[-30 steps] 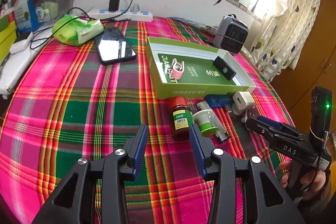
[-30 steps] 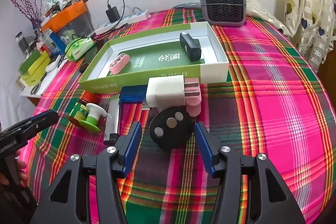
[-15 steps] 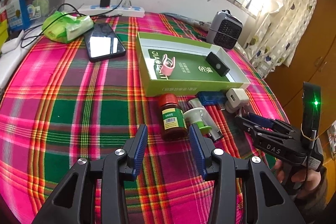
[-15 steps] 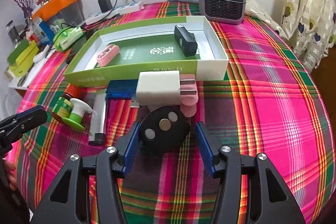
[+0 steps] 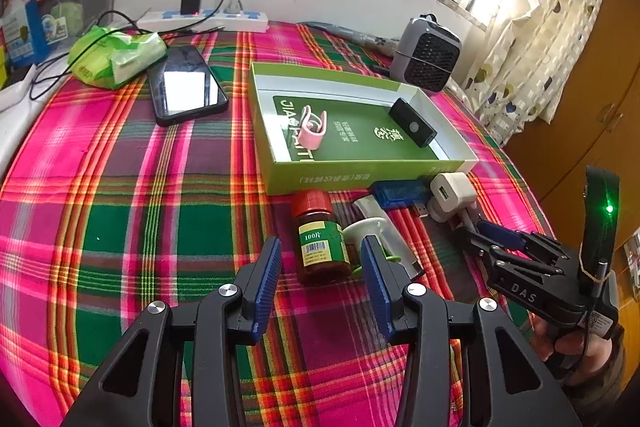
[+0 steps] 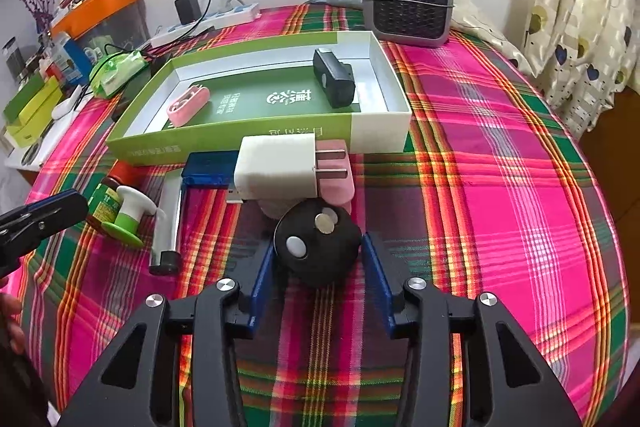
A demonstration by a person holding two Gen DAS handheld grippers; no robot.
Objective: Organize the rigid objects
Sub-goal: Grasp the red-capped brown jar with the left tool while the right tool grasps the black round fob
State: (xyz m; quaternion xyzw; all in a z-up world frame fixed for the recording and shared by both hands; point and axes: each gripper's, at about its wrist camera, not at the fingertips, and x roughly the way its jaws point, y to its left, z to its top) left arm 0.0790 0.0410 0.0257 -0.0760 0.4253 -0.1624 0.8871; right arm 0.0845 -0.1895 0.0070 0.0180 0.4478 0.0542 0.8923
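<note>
Both grippers have closed in on their targets over the last sec. Left wrist view: my left gripper [image 5: 320, 265], which sat well short of the brown pill bottle [image 5: 320, 241], now has its spread blue pads on either side of the bottle's lower end, not yet touching. Bottle lies on its side on the plaid tablecloth [image 5: 120, 211], just in front of the green box [image 5: 360, 177], w/ a green-and-white spool [image 5: 370, 233] beside it. Blue USB stick [image 5: 400, 193] and white charger [image 5: 450, 193] sit further right, near the tip of my right gripper [image 5: 484, 231].

Right wrist view: right gripper [image 6: 318, 263] has advanced so its pads bracket the black round disc [image 6: 320, 247], jaws apart and close to its sides; whether they touch it I can't tell. White charger and a pink piece [image 6: 340, 183] crowd the disc's far edge.

Progress, as I judge it: early. Only a pink clip [image 6: 188, 105] and a small black device [image 6: 334, 79] lie inside the box. Bottle, spool, USB stick, charger, disc, a silver tube [image 6: 168, 223] are all left outside. Phone [image 5: 186, 91] and green packet [image 5: 116, 57] sit well apart.
</note>
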